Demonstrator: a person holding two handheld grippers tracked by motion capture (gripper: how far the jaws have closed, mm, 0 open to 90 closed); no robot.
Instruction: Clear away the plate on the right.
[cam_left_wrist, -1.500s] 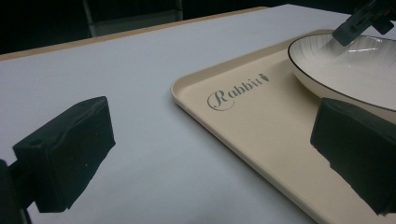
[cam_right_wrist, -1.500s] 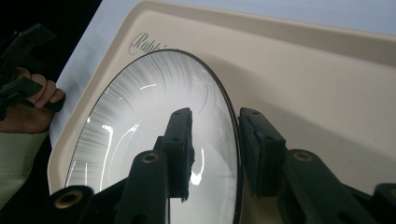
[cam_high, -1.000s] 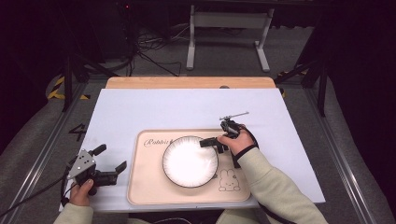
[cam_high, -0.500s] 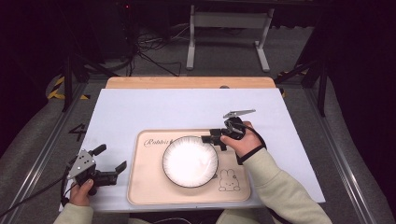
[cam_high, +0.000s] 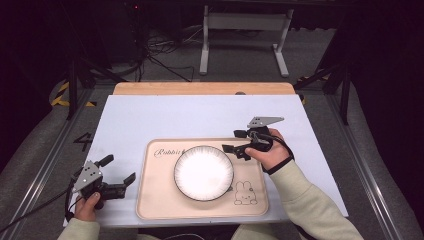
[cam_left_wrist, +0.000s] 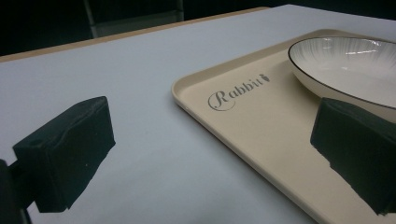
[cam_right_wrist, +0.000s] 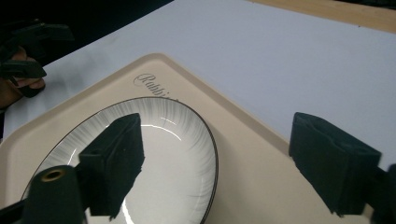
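Right gripper (cam_high: 236, 141): I see it above the tray's upper right part, at about 2 o'clock from the plate (cam_high: 203, 172), with its jaws pointing toward the plate.
Right hand (cam_high: 267, 150): it holds the gripper from the right side; the sleeve comes in from 5 o'clock and the grey plate on the gripper lies nearly flat on top.
Right jaws: they have just been opening and now stand wide apart; nothing is between them, and I see no pad touching the plate.
Left gripper (cam_high: 119, 170): I see it low by the table's near left corner, at about 9 o'clock from the plate, just beside the tray's left edge.
Left hand (cam_high: 89, 205): it grips the handle from below, the forearm entering from 6 o'clock.
Left jaws: they are wide open and hold nothing.
Plate: white with a thin dark rim, it lies in the middle of the tray (cam_high: 155, 200), touching neither gripper.
Tray: beige, with the word "Rabbit" at its 11 o'clock corner and a small rabbit drawing at 4 o'clock; it lies on the white table cover (cam_high: 150, 115).
High view gives me: both hands at once and the rabbit drawing.
Right gripper view gives me: fine grey streaks on the plate's inner wall (cam_right_wrist: 140, 158), and the left gripper far off at 10 o'clock (cam_right_wrist: 23, 51).
Left gripper view gives me: the tray's raised rim (cam_left_wrist: 196, 105) and the plate's side from low down (cam_left_wrist: 345, 65).
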